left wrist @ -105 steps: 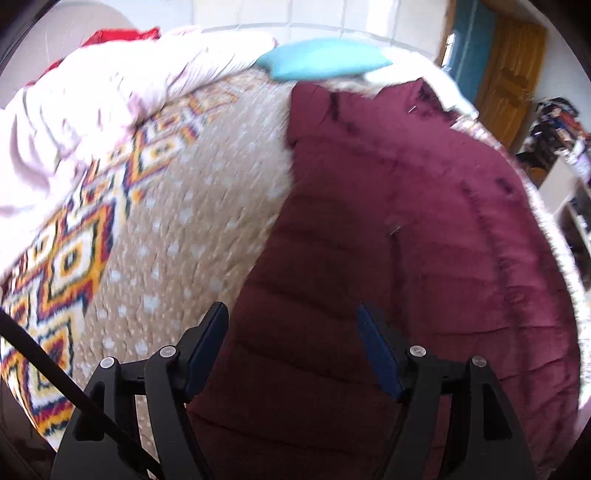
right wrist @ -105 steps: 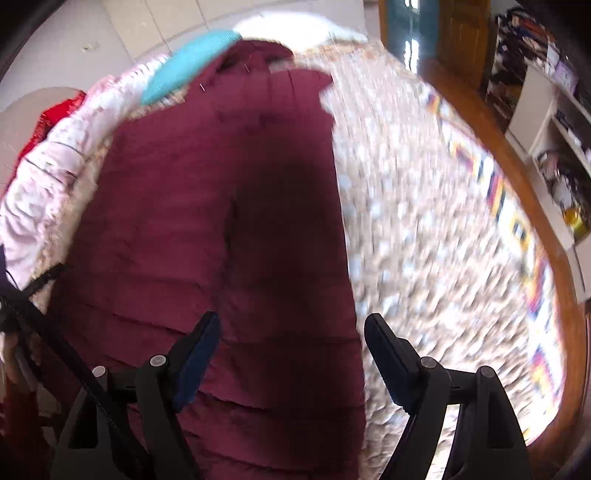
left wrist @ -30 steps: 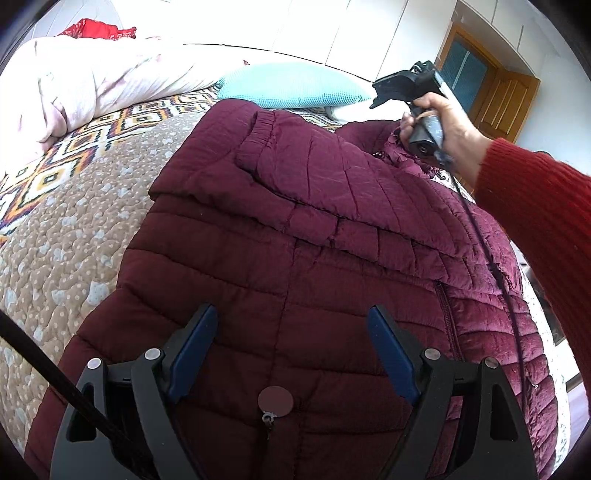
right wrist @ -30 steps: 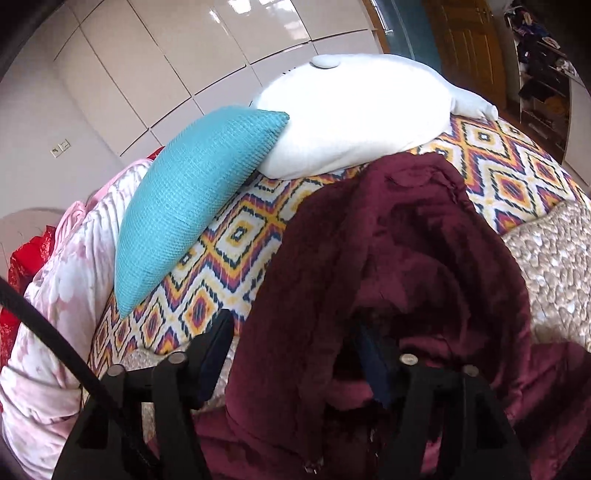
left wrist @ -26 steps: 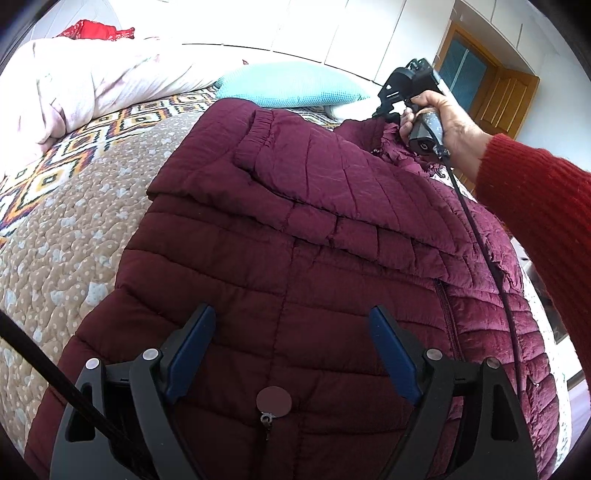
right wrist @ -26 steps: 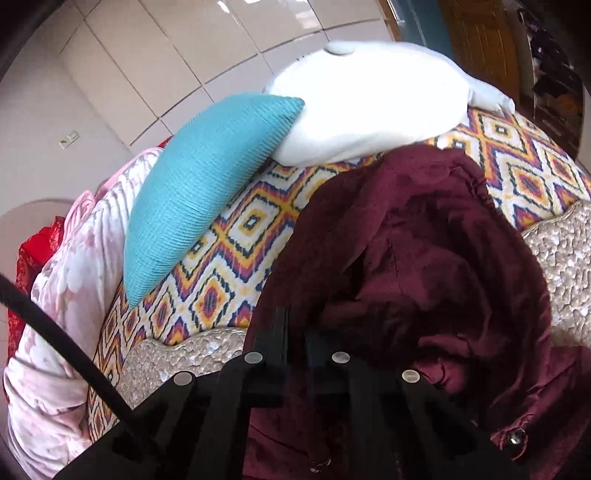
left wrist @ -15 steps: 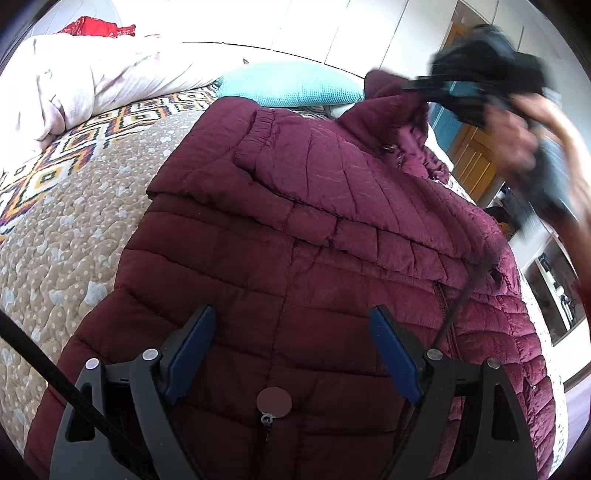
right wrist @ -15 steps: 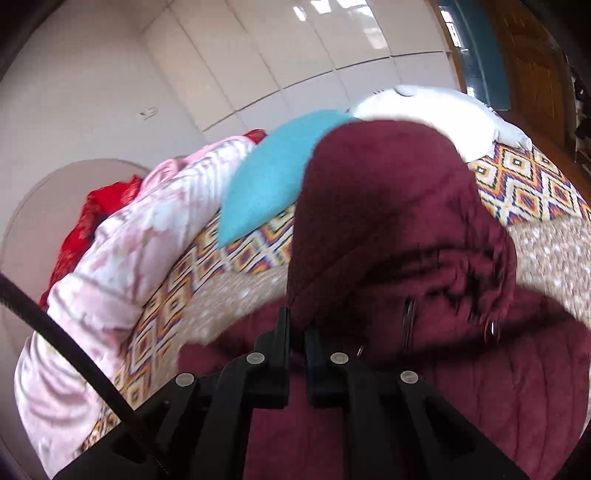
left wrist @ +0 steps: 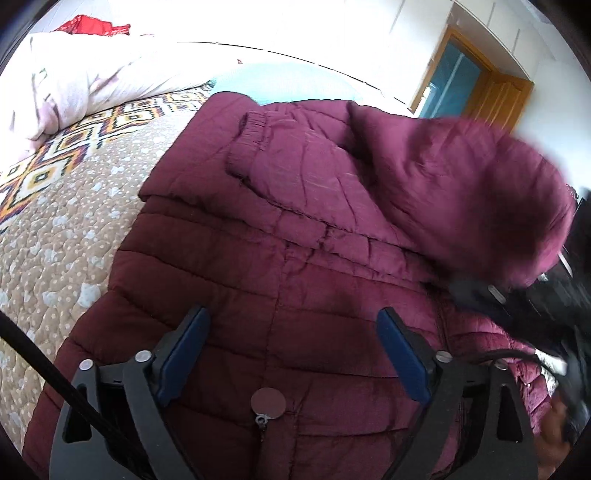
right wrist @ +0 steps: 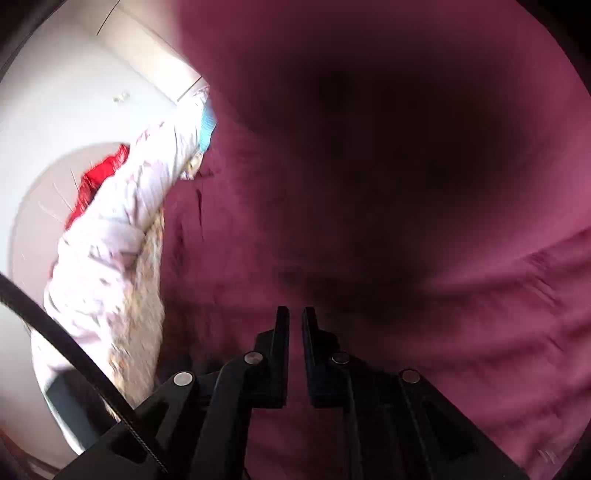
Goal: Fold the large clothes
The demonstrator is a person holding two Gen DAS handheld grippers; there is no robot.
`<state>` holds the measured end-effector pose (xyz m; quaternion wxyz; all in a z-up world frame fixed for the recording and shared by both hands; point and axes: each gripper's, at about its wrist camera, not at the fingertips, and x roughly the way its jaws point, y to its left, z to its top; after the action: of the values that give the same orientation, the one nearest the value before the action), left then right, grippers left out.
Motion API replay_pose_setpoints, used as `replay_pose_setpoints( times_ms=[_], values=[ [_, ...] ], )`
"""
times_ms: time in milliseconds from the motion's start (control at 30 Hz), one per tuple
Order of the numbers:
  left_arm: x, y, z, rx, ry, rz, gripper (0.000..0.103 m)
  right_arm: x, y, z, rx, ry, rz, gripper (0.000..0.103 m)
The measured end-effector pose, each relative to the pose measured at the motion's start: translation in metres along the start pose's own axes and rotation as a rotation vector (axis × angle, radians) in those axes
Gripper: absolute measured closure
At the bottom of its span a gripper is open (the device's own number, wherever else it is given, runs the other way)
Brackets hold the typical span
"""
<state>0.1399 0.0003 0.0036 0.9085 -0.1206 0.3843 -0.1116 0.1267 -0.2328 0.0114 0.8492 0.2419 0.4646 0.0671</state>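
A dark red quilted puffer jacket (left wrist: 295,266) lies on the bed, one sleeve folded across its chest. My left gripper (left wrist: 293,325) is open and empty, hovering just above the jacket near a round zip pull (left wrist: 268,402). The jacket's hood (left wrist: 480,192) is lifted and carried over the jacket body at the right, blurred. My right gripper (right wrist: 294,314) is shut on the hood; dark red fabric (right wrist: 406,184) fills most of the right wrist view. It also shows blurred in the left wrist view (left wrist: 524,314).
The bed has a beige dotted quilt (left wrist: 55,229) with a diamond-patterned border. A pink-white duvet (left wrist: 74,88) and a red cloth (left wrist: 92,27) lie at the far left. A turquoise pillow (left wrist: 288,81) sits behind the jacket. A wooden door (left wrist: 491,92) stands at the far right.
My right gripper closed on the hood near the pillows, lifted it, and has swung it down toward the jacket's middle. My left gripper has stayed open over the lower jacket.
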Motion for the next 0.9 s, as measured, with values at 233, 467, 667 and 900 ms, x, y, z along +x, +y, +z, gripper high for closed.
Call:
replay_pose_setpoints(
  times_ms=[233, 467, 667, 900],
  values=[
    [0.0, 0.003, 0.002, -0.006, 0.003, -0.002, 0.011, -0.102, 0.017, -0.021, -0.259, -0.17, -0.234, 0.075],
    [0.001, 0.005, 0.002, -0.011, 0.0, -0.008, 0.011, -0.105, 0.036, 0.069, -0.331, -0.392, -0.357, 0.009],
    [-0.001, 0.004, -0.001, -0.017, -0.004, -0.018, 0.011, -0.003, 0.034, 0.103, -0.375, -0.145, -0.408, 0.05],
    [-0.009, 0.012, 0.001, -0.059, -0.024, -0.054, 0.012, -0.012, 0.028, 0.069, -0.236, -0.026, -0.227, 0.09]
  ],
)
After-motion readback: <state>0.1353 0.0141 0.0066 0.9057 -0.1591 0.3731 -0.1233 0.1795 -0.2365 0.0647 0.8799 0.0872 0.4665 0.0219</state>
